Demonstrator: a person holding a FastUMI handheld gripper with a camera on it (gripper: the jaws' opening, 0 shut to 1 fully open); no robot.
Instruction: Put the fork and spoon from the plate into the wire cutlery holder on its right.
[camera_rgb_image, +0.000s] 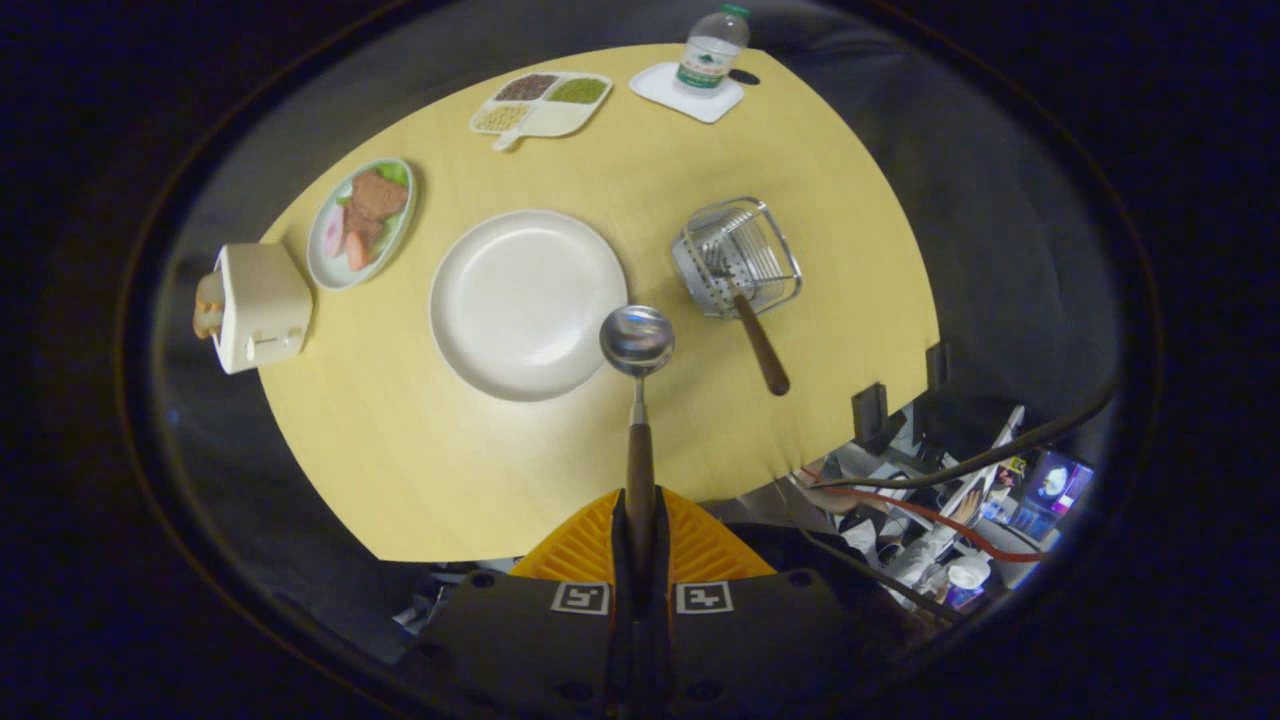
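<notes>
Pale yellow, the surface (620, 440) spreads out below me, seen from well above, with dark booth cloth around it and a clutter of cables and gear past its near edge. My gripper (640, 520) is pressed together on the wooden handle of the spoon (637, 400), both fingers pinching it low down so that the shaft runs straight ahead and the shiny bowl hangs out in front, over the edge of the plate (528, 303) nearest the holder. I judge the grip at the handle's end is chosen so the bowl end can go down first into the basket.

That plate lies bare now. To its right stands the wire cutlery holder (738, 258), and the fork (752, 325) is already in it, head down inside the wires, brown handle leaning out over the rim toward me. It leans because the basket is short against the handle's length.

So half the job looks done. What remains, I think, is to carry the spoon across to the right, tip it bowl-down over the holder, and avoid knocking the fork's protruding handle.

Beyond the plate sit a dish of food (362, 222), a toaster (258, 307), a divided tray (542, 103), and a bottle (712, 48) on a coaster, all well clear of my path.
</notes>
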